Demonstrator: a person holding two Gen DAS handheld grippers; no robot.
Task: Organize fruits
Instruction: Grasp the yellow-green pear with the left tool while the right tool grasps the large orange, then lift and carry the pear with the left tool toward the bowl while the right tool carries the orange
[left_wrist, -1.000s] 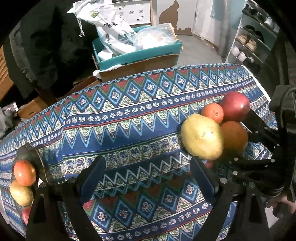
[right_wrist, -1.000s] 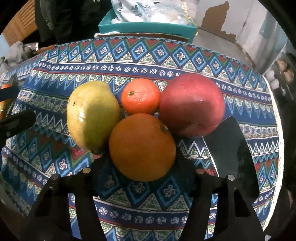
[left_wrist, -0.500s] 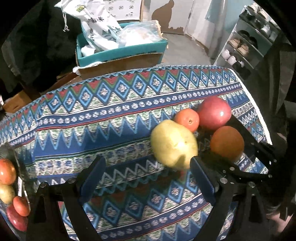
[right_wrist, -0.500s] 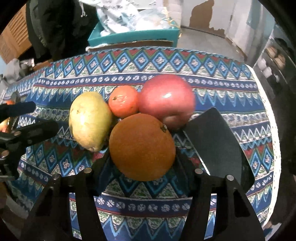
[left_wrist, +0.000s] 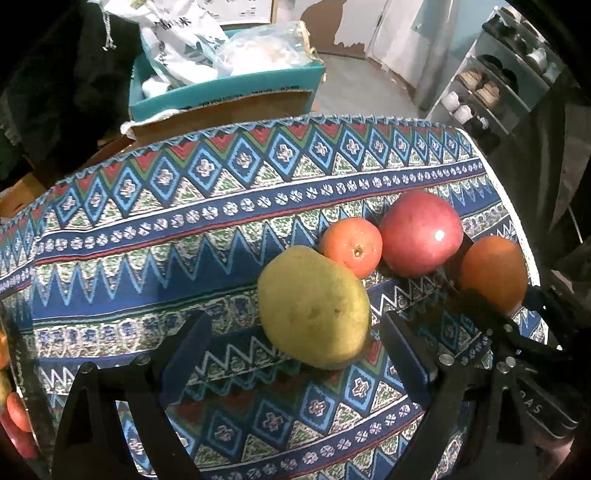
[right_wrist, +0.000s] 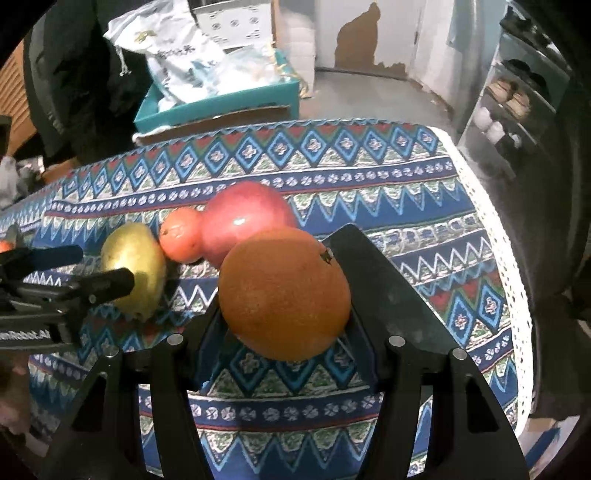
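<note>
A yellow-green mango (left_wrist: 314, 306) lies on the patterned tablecloth (left_wrist: 184, 221), touching a small tangerine (left_wrist: 351, 245) that sits beside a red apple (left_wrist: 421, 232). My left gripper (left_wrist: 295, 347) is open just above the cloth, and the near end of the mango lies between its fingers without contact. My right gripper (right_wrist: 284, 325) is shut on a large orange (right_wrist: 284, 291), held off the cloth to the right of the apple (right_wrist: 247, 218). In the right wrist view the left gripper (right_wrist: 81, 271) reaches in from the left over the mango (right_wrist: 136, 266).
A teal box (left_wrist: 225, 92) holding white bags stands beyond the table's far edge. A shoe rack (left_wrist: 498, 81) lines the right wall. The cloth's lace-trimmed right edge (right_wrist: 491, 229) is close to the right gripper. Dark clothing (right_wrist: 74, 74) hangs at the back left.
The right gripper has lifted the large orange up and away from the other fruits. The left gripper has come down and across until the mango sits between its fingers.
</note>
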